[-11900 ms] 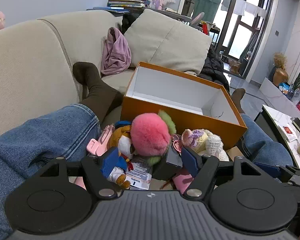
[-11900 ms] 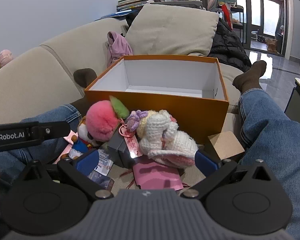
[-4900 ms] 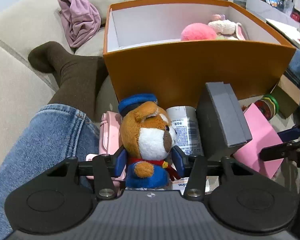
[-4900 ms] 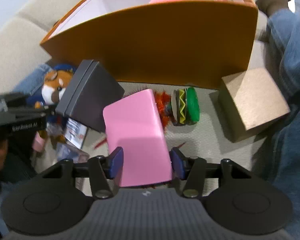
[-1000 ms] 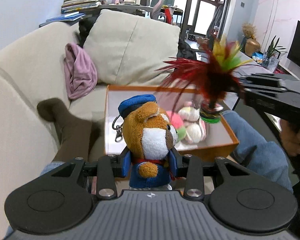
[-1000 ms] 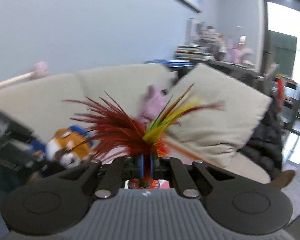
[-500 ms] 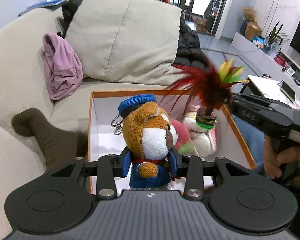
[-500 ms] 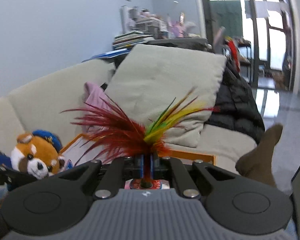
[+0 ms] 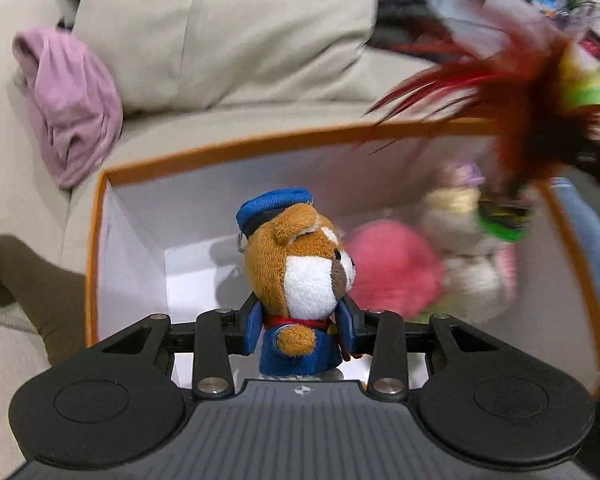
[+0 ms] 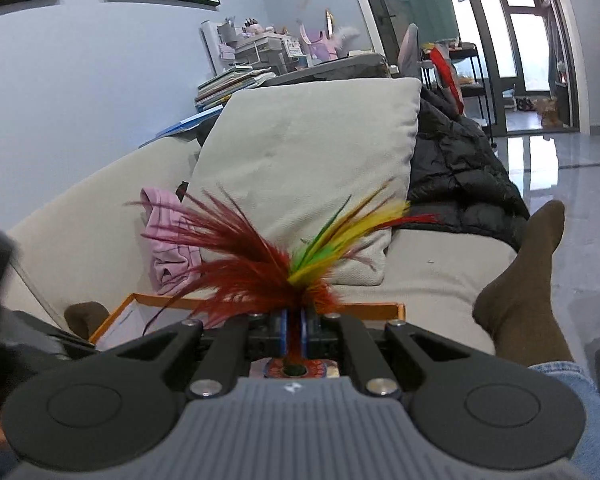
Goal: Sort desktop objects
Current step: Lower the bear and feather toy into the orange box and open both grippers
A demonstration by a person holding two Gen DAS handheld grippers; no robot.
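Observation:
My left gripper (image 9: 300, 330) is shut on a small plush bear (image 9: 300, 272) with a blue cap and holds it upright over the open orange box (image 9: 94, 248). Inside the box lie a pink pompom (image 9: 388, 268) and a crocheted doll (image 9: 464, 256). My right gripper (image 10: 294, 330) is shut on a feather shuttlecock (image 10: 260, 264) with red, yellow and green feathers, above the box's far edge (image 10: 364, 307). The shuttlecock also shows blurred in the left wrist view (image 9: 516, 92), over the right side of the box.
The box sits on a beige sofa (image 9: 32, 200) with a large cushion (image 10: 308, 160), a pink cloth (image 9: 72, 100) and a black jacket (image 10: 460, 160). A leg in a brown sock (image 10: 524, 280) lies right of the box, another (image 9: 32, 280) to its left.
My left gripper has moved the bear forward and down, closer over the box. My right gripper with the shuttlecock has shifted to the box's right side.

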